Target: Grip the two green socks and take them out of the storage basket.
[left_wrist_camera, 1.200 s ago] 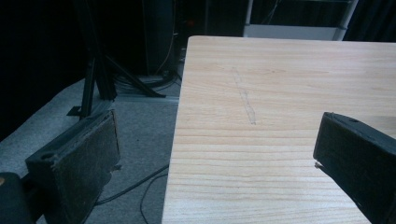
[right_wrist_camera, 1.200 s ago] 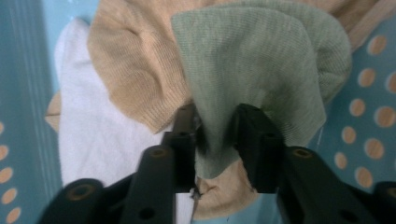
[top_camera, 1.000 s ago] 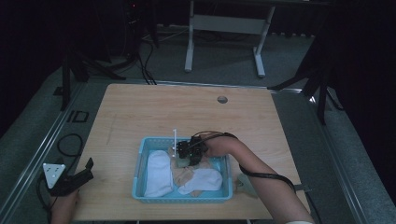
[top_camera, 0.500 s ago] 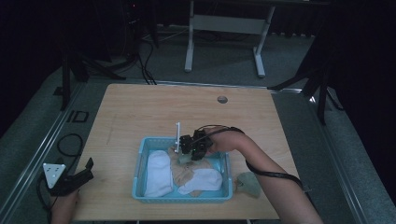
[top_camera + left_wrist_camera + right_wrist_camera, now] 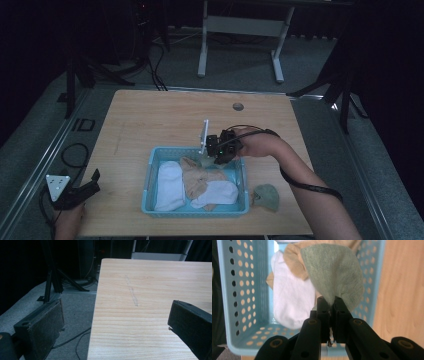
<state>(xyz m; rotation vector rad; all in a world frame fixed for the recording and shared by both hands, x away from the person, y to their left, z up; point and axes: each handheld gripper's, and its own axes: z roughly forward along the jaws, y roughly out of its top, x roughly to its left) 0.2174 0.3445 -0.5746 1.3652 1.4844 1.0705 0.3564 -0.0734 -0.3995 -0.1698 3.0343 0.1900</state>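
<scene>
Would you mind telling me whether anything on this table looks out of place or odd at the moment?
One green sock lies alone on the table, just outside the blue basket at its right side, while the other socks are in the basket. The right gripper holds a similar green sock over the basket. Nothing looks spilled or damaged.

Perforated plastic basket (image 5: 227, 290); knitted cloth green sock (image 5: 334, 272); matt wood-grain table (image 5: 150, 290).
</scene>
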